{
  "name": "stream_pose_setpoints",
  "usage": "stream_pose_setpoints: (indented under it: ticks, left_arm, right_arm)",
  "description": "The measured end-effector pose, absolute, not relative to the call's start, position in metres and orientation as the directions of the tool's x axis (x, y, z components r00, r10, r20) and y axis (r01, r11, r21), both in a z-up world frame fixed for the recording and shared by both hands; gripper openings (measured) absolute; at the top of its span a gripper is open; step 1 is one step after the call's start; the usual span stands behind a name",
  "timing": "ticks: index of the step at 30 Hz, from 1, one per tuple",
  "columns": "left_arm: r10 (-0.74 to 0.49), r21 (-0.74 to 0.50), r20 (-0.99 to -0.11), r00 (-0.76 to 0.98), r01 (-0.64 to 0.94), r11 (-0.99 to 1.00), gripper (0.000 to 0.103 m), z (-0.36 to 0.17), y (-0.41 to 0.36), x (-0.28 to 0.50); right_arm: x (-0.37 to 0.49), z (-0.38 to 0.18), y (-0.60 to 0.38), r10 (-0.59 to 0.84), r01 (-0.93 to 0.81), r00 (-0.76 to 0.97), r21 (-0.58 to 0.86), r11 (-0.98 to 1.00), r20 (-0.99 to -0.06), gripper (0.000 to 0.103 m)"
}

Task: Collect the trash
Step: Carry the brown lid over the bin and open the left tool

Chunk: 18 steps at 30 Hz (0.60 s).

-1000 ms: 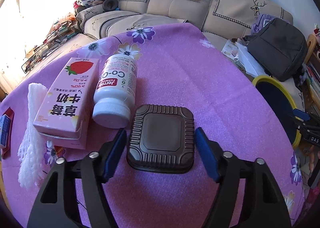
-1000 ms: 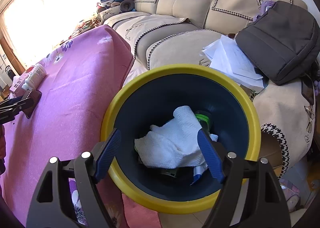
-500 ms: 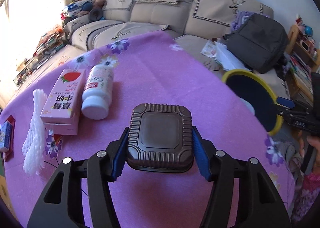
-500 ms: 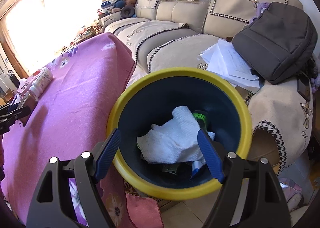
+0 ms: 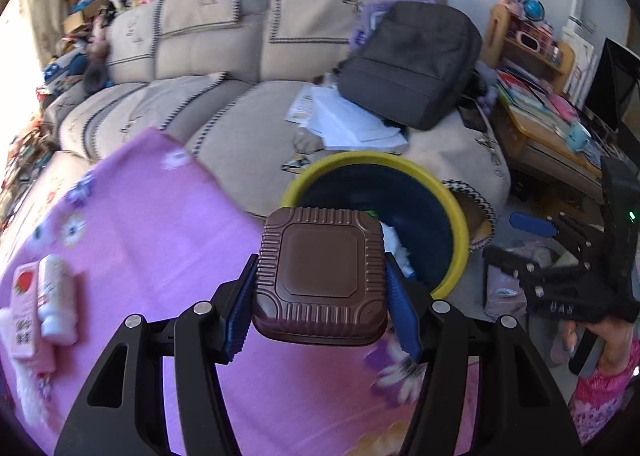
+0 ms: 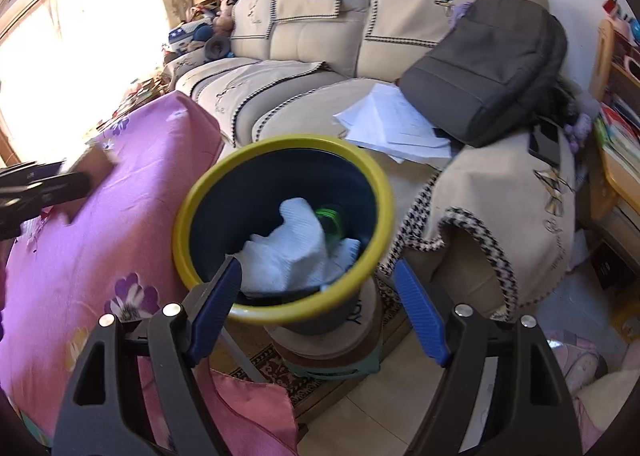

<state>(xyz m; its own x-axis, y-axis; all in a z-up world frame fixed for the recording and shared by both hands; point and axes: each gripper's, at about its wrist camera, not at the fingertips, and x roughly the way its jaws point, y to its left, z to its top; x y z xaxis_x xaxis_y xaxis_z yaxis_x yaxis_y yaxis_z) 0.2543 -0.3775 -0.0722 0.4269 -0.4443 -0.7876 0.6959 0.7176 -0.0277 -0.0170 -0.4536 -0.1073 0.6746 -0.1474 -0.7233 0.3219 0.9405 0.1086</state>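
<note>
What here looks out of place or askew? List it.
Papers lie strewn on the sofa beneath a slumped grey backpack. A pink cloth hangs crumpled off the table's edge. The brown container sits squarely in the left tongs; nothing spilled.

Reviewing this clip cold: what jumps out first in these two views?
The ribbed brown container dominates the left wrist view, clamped in the left gripper above the purple floral tablecloth. Just beyond stands the yellow-rimmed bin with white paper inside, between table and sofa; the right gripper hangs empty over it.
</note>
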Motion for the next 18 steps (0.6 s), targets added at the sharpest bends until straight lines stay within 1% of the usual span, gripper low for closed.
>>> stream_pose_setpoints:
  ticks: [7, 13, 14, 15, 16, 17, 18]
  left_arm:
    - [-0.429, -0.054, -0.837, 0.338, 0.73, 0.681, 0.059, -0.111, -0.464, 0.278]
    - [-0.378, -0.04, -0.865, 0.331, 0.705, 0.708, 0.06, -0.144, -0.497, 0.299]
    - [-0.37, -0.039, -0.869, 0.33, 0.698, 0.715, 0.063, -0.148, -0.497, 0.302]
    - [-0.365, -0.043, -0.873, 0.323, 0.694, 0.719, 0.073, -0.151, -0.497, 0.304]
    - [-0.356, -0.045, -0.877, 0.321, 0.684, 0.728, 0.078, -0.153, -0.496, 0.306]
    - [-0.354, -0.047, -0.877, 0.325, 0.675, 0.737, 0.082, -0.153, -0.493, 0.306]
    - [-0.362, -0.056, -0.872, 0.329, 0.668, 0.742, 0.082, -0.151, -0.487, 0.306]
  right_arm:
    - [-0.042, -0.115, -0.466, -0.168, 0.371, 0.654, 0.12, 0.921, -0.738, 0.077]
    - [-0.049, -0.122, -0.472, -0.17, 0.396, 0.639, 0.131, 0.909, -0.751, 0.078]
    - [-0.049, -0.123, -0.472, -0.168, 0.395, 0.638, 0.131, 0.909, -0.752, 0.078]
    - [-0.048, -0.123, -0.471, -0.167, 0.393, 0.637, 0.13, 0.91, -0.753, 0.078]
    - [-0.048, -0.122, -0.47, -0.167, 0.39, 0.638, 0.129, 0.912, -0.752, 0.078]
    - [-0.048, -0.121, -0.469, -0.165, 0.387, 0.64, 0.129, 0.913, -0.75, 0.078]
    - [-0.047, -0.12, -0.468, -0.164, 0.384, 0.642, 0.129, 0.914, -0.749, 0.079]
